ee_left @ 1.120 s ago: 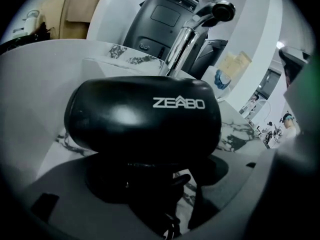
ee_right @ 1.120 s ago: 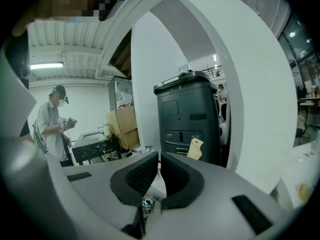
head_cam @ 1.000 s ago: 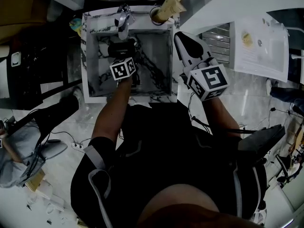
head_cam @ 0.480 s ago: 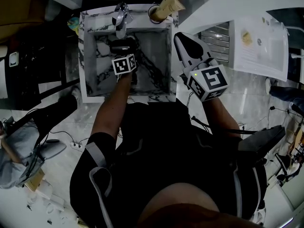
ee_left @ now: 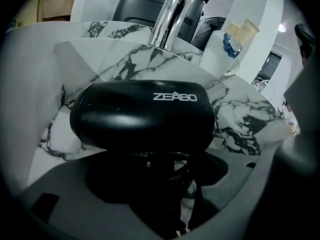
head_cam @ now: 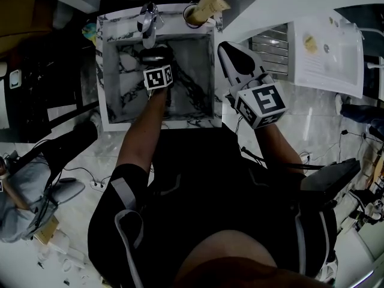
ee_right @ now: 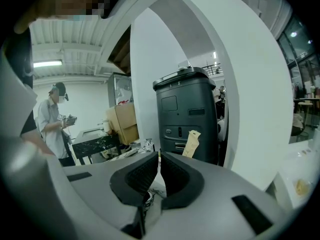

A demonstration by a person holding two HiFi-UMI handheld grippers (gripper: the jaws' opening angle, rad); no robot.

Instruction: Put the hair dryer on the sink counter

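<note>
The black hair dryer (head_cam: 156, 54), printed ZEABO on its barrel (ee_left: 145, 115), hangs inside the marble sink basin (head_cam: 195, 71), just in front of the chrome faucet (head_cam: 147, 18). My left gripper (head_cam: 157, 63) is shut on its handle below the barrel, and the cord dangles between the jaws (ee_left: 155, 176). The sink counter rim (head_cam: 101, 71) frames the basin. My right gripper (head_cam: 230, 48) hovers over the sink's right edge, shut with nothing between its pads (ee_right: 160, 174).
A cup holding a beige tube (head_cam: 203, 9) stands on the counter's back right corner, seen also as the cup (ee_left: 220, 54) in the left gripper view. A white table with a paper sheet (head_cam: 327, 53) lies right. A person (ee_right: 50, 119) and a dark bin (ee_right: 187, 114) stand beyond.
My left gripper has carried the hair dryer farther back in the basin, toward the faucet. The right gripper has stayed nearly still.
</note>
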